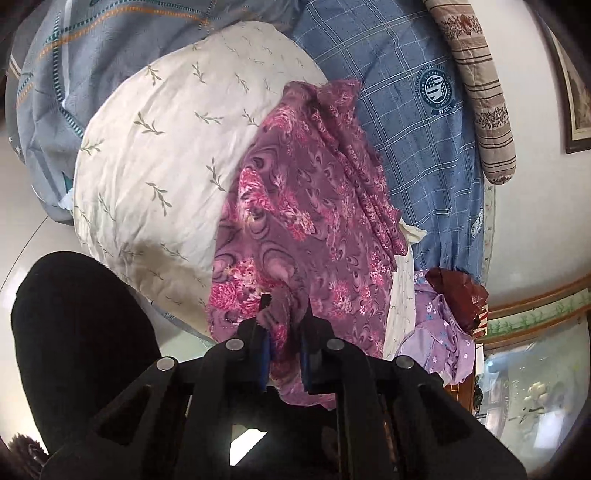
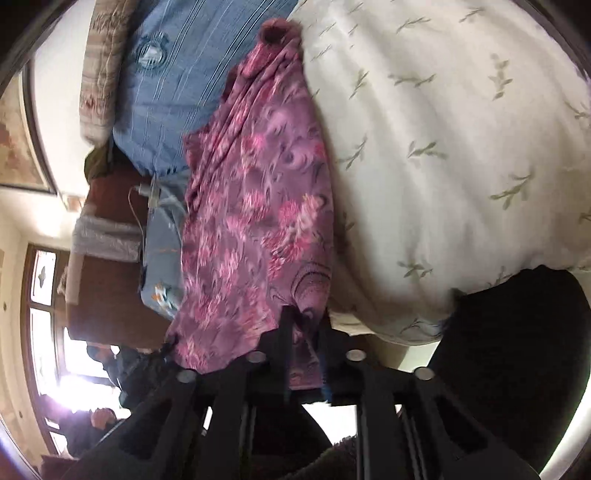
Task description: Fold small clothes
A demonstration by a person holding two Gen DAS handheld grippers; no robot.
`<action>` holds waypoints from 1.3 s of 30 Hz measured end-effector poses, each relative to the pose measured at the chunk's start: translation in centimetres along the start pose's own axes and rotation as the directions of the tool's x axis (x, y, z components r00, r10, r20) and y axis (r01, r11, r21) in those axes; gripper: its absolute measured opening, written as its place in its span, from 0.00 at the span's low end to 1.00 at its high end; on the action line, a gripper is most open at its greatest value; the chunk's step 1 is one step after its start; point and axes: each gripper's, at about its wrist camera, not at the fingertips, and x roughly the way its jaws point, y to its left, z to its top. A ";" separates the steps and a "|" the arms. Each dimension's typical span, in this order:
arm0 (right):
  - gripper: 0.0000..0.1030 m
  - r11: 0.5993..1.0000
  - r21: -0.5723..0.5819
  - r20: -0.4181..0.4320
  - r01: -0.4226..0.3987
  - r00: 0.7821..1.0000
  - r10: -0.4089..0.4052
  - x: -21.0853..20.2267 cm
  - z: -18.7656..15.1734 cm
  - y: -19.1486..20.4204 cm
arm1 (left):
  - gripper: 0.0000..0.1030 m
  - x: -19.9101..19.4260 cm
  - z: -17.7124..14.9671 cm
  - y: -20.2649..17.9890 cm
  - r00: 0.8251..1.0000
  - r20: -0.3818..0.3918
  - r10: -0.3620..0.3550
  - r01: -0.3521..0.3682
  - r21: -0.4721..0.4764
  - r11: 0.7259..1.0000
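A purple garment with pink flowers (image 1: pixel 303 206) lies stretched over a white bed cover with leaf print (image 1: pixel 159 147). My left gripper (image 1: pixel 285 306) is shut on its near edge, with cloth bunched between the blue-padded fingers. In the right wrist view the same garment (image 2: pixel 255 206) hangs long and a little blurred, and my right gripper (image 2: pixel 304 314) is shut on its near edge. The far end of the garment (image 2: pixel 275 35) rests up by the blue bedding.
A blue checked quilt with a round badge (image 1: pixel 417 122) lies beside the garment. A striped floral pillow (image 1: pixel 476 88) lies beyond it. A lilac flowered cloth (image 1: pixel 439 332) and a dark red bag (image 1: pixel 458 291) sit at the bed edge. My dark trouser leg (image 1: pixel 81 332) is close below.
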 end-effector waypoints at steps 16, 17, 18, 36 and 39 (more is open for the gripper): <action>0.04 0.975 -0.191 -0.158 0.115 0.977 -0.146 6.5 -1.0 -0.2 | 0.20 2.9 0.6 2.1 0.995 -0.075 -0.061 0.053 -0.103 0.993; 0.06 0.966 -0.227 -0.152 0.126 0.975 -0.163 6.5 -1.1 0.3 | 0.17 2.7 0.6 2.0 0.996 -0.070 -0.053 0.047 -0.096 0.994; 0.06 0.963 -0.240 -0.150 0.121 0.976 -0.160 6.3 -1.2 0.6 | 0.12 2.3 0.6 1.7 0.998 -0.059 -0.038 0.033 -0.082 0.996; 0.06 0.916 -0.206 0.147 -0.344 0.915 0.376 -2.1 14.6 9.8 | 0.10 6.0 17.4 -15.6 0.990 0.091 -0.112 0.094 0.179 0.979; 0.17 0.966 -0.150 0.326 -0.209 0.912 0.248 -0.7 22.8 11.5 | 0.31 11.9 24.5 -20.2 0.986 0.135 0.098 -0.129 0.245 0.961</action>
